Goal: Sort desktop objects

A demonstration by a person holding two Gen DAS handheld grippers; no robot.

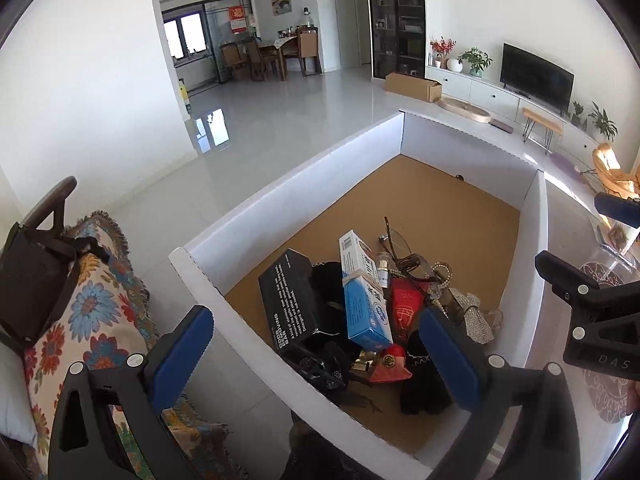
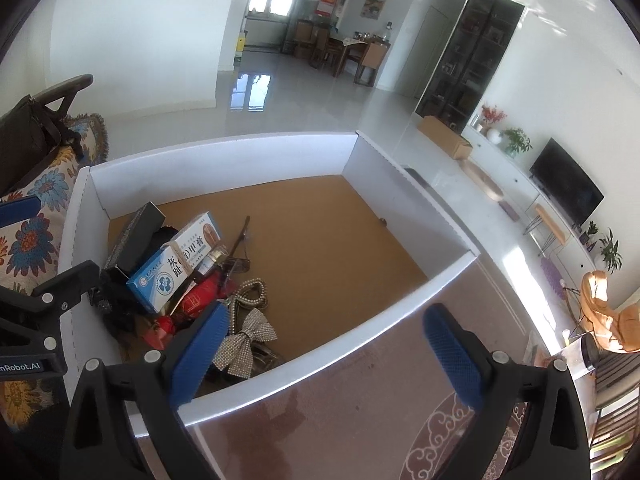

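Note:
A white-walled box with a brown floor holds a pile in one corner. In the pile are a black carton, a blue-and-white medicine box, a red pouch, glasses, a pearl string and a rhinestone bow. My left gripper hangs open above the pile, holding nothing. Over the box's near wall my right gripper is open and empty too.
A sofa with a floral throw and a dark bag stands left of the box. A patterned rug shows to its right. Most of the box floor is bare. A TV and a low cabinet line the far wall.

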